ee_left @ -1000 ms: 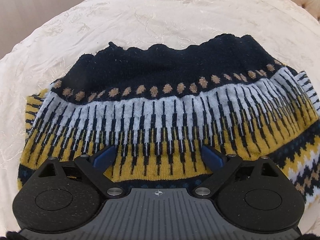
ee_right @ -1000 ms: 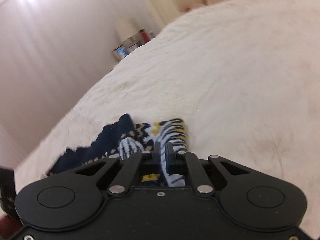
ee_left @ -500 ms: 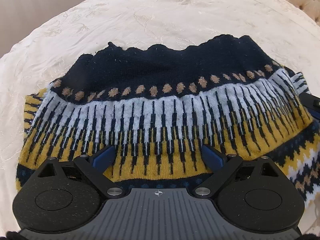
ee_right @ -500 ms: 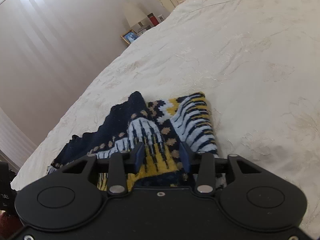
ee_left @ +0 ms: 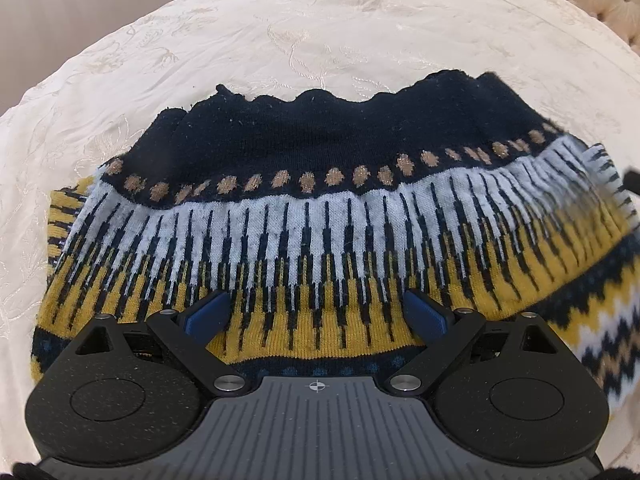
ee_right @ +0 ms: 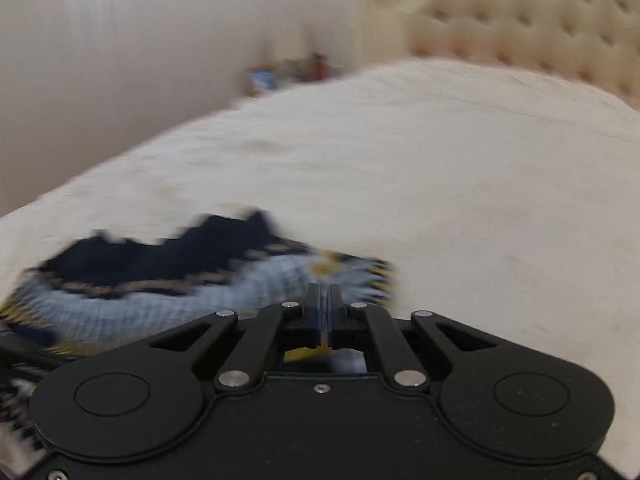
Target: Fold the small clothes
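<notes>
Half a second back my right fingers stood apart over the knit; now they are pinched together on its right edge, yellow-and-white cloth caught between them, and that view has swung toward the headboard. My right gripper [ee_right: 322,300] is clenched on the sweater [ee_left: 320,216]; blur hides how deep the bite goes. My left gripper [ee_left: 318,312] has not shifted: fingers [ee_left: 208,312] spread wide, released, poised above the yellow band, and I cannot tell if they touch it.

Sweater lies on the bed [ee_left: 320,32], navy hem away from me, bunched and doubled at both sides. My judgement: one side partly turned in, fold under way, no tidy packet yet; the rest needs bringing over and flattening.

Near edge is hidden under the left gripper's body. Right-hand view is smeared; pattern unreadable. Headboard [ee_right: 520,20] and shelf clutter indistinct.
</notes>
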Demonstrator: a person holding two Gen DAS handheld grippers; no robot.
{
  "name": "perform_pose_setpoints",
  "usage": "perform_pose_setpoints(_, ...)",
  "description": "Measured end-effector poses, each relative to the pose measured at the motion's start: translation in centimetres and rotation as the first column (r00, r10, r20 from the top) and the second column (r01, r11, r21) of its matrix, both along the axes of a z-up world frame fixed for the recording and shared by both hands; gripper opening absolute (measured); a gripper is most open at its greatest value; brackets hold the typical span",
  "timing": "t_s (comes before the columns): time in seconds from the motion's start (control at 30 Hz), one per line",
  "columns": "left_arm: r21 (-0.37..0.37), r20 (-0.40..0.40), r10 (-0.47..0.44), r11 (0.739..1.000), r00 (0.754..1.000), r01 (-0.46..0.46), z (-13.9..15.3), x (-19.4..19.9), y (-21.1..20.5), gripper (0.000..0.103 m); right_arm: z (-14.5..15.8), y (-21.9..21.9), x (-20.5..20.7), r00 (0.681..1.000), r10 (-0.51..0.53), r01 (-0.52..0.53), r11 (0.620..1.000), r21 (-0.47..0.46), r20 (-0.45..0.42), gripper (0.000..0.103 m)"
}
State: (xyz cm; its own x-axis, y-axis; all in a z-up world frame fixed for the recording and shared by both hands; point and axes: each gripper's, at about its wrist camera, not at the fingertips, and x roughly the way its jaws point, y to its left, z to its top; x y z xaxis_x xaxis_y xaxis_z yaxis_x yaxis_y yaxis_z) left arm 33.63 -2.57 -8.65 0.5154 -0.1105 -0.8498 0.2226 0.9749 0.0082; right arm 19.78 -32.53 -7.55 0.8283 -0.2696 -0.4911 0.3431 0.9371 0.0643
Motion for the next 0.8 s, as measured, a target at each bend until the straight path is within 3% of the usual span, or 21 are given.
perform_pose_setpoints(0.1, 0.002, 0.001, 0.001, 1.0, 1.0, -0.001, 0.0, 0.0, -0.1, 0.096, -1.0, -1.8, -0.7, 1.0, -0.014, 0.015, 0.999, 0.05, -0.014, 0.005)
perform_pose_setpoints(0.2, 0.001, 0.001, 0.002, 1.0, 1.0, -0.002, -0.1, 0.0, -0.1, 0.097, -0.4, -4.0, -2.4, 0.992, -0.083, 0.06, 0.976, 0.21, 0.1, 0.022)
perform_pose_setpoints(0.23, 0.002, 0.002, 0.002, 1.0, 1.0, -0.002, -0.1, 0.0, 0.0, 0.097, -0.2, -4.9, -2.9, 0.985, -0.098, 0.055, 0.957, 0.287, 0.141, 0.039)
perform_pose_setpoints(0.27, 0.002, 0.002, 0.002, 1.0, 1.0, -0.002, 0.0, 0.0, 0.0, 0.097, -0.1, -5.8, -3.5, 0.978, -0.113, 0.044, 0.932, 0.359, 0.175, 0.064)
perform_pose_setpoints(0.33, 0.003, 0.003, 0.003, 1.0, 1.0, -0.003, -0.1, 0.1, -0.1, 0.097, -0.6, -7.4, -4.4, 0.966, -0.127, 0.0, 0.872, 0.49, 0.227, 0.092)
perform_pose_setpoints(0.47, 0.003, 0.002, 0.003, 1.0, 1.0, -0.003, -0.1, 0.1, -0.1, 0.097, -2.4, -9.4, -4.6, 0.974, -0.108, -0.046, 0.764, 0.643, 0.197, 0.092)
perform_pose_setpoints(0.63, 0.003, 0.005, 0.005, 1.0, 1.0, -0.005, -0.1, 0.1, -0.1, 0.097, -4.0, -8.8, -3.5, 0.99, -0.006, -0.089, 0.756, 0.648, 0.143, 0.092)
perform_pose_setpoints(0.8, 0.003, 0.004, 0.005, 1.0, 1.0, -0.005, -0.1, 0.1, -0.1, 0.097, -4.7, -6.3, -2.1, 0.983, 0.123, -0.182, 0.733, 0.655, 0.136, 0.092)
